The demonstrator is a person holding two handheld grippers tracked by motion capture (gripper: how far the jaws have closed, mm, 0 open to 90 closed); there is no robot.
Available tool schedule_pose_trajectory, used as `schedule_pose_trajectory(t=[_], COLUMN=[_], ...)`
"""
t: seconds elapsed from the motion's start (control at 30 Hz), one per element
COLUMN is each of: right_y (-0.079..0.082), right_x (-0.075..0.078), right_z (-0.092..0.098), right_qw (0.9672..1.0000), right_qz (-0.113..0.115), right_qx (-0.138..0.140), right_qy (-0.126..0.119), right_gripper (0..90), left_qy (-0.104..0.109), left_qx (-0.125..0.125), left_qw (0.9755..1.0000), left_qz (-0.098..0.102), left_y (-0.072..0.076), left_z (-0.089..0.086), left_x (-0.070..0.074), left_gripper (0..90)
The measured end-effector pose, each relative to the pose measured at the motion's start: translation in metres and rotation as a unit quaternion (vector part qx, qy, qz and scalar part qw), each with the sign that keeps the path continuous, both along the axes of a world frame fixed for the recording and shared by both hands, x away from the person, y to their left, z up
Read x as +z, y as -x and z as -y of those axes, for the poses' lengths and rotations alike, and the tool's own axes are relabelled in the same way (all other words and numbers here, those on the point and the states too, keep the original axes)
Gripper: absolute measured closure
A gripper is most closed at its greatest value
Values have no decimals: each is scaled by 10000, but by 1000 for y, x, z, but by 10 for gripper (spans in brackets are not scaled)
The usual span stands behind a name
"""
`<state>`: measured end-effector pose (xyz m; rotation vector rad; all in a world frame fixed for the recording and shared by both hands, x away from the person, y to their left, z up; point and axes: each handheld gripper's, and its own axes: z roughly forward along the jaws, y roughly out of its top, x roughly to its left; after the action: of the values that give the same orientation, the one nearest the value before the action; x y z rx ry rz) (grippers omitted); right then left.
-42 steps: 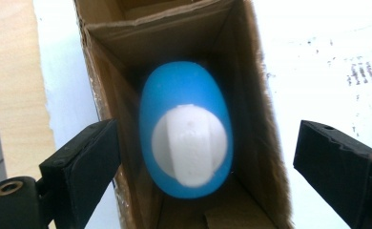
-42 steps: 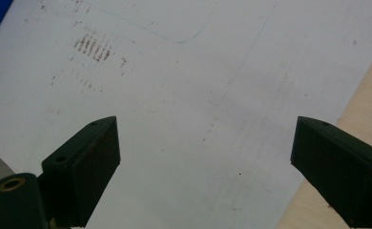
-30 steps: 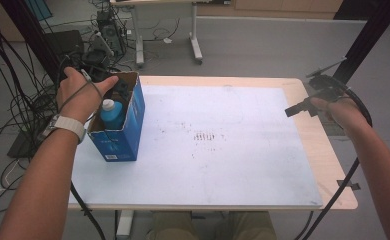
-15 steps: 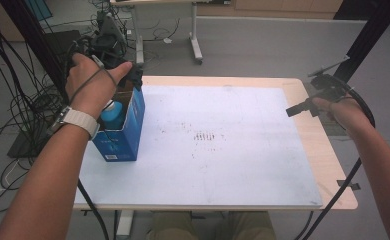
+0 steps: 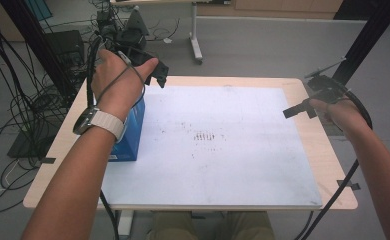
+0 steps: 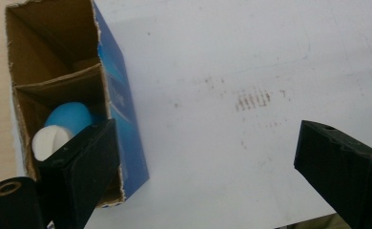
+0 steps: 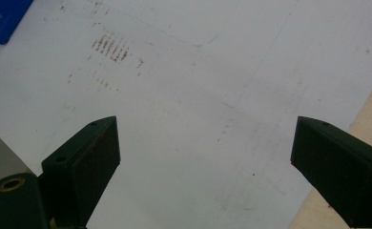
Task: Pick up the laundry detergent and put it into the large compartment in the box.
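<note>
The left gripper (image 5: 150, 70) hung above the open top of the blue box (image 5: 131, 131), its jaws spread wide and holding nothing. Seen along the left gripper (image 6: 203, 157) itself, one jaw overlapped the box's torn rim and the other stood far out over the bare white mat (image 6: 251, 57); I judged it was poised that way to reach into the carton, though whether it was coming or going I could not say. The blue box (image 6: 122, 109) stood upright near the mat's left edge, close to the table's (image 5: 63, 150) left side, partly hidden in the high view under the person's left hand (image 5: 115, 85).

Inside, a cardboard divider split the carton. The nearer compartment held a blue bottle (image 6: 69, 119) with a white cap (image 6: 49, 141), cap turned up toward the opening; the farther compartment looked empty as far as its shadowed depths allowed.

Over at the table's right edge the right gripper (image 5: 303, 107) waited well apart from the box, jaws likewise wide open and empty, pointing inward across the mat. I took it to be parked out of the way while the left side worked.
</note>
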<state>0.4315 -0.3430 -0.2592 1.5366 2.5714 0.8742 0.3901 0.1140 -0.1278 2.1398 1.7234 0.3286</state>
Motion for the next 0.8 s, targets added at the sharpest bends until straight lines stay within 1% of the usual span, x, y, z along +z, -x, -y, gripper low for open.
schedule_pose_trajectory(t=[0.1,0.27,0.3,0.33,0.4,0.5,0.57,0.67,0.73,0.77,0.8], right_y=[0,3,3,3,4,5,6,7,8,9,9], right_x=[0,3,4,4,5,4,4,3,4,4,4], right_z=[-1,-3,-3,-2,-2,-2,-3,-3,-3,-3,-3], right_qw=[10000,10000,10000,10000,10000,10000,10000,10000,9999,9999,9999], right_qz=[14,42,61,69,73,70,70,77,89,92,98], right_qx=[6,23,34,29,25,33,42,51,56,63,65], right_qy=[1,1,1,0,-4,-3,-13,-24,-36,-39,-46], right_gripper=[94,94,94,94,94,93,93,93,93,94,93], left_qy=[8,17,17,-41,-69,-38,-64,-118,-109,0,54], left_qx=[-28,-54,-54,-72,-99,-83,-91,-125,-116,-87,-97], left_qw=[10000,10000,10000,9999,9999,9999,9999,9998,9999,9999,9998], left_qz=[-20,-66,-66,-70,-59,-53,-77,-52,-59,-120,-157], left_y=[1,3,3,3,4,6,8,11,13,15,15], left_z=[6,17,17,22,27,33,37,44,46,48,50], left_x=[-1,-8,-8,-10,-11,-12,-13,-15,-16,-19,-22], left_gripper=[86,86,86,86,86,84,84,84,84,84,84])
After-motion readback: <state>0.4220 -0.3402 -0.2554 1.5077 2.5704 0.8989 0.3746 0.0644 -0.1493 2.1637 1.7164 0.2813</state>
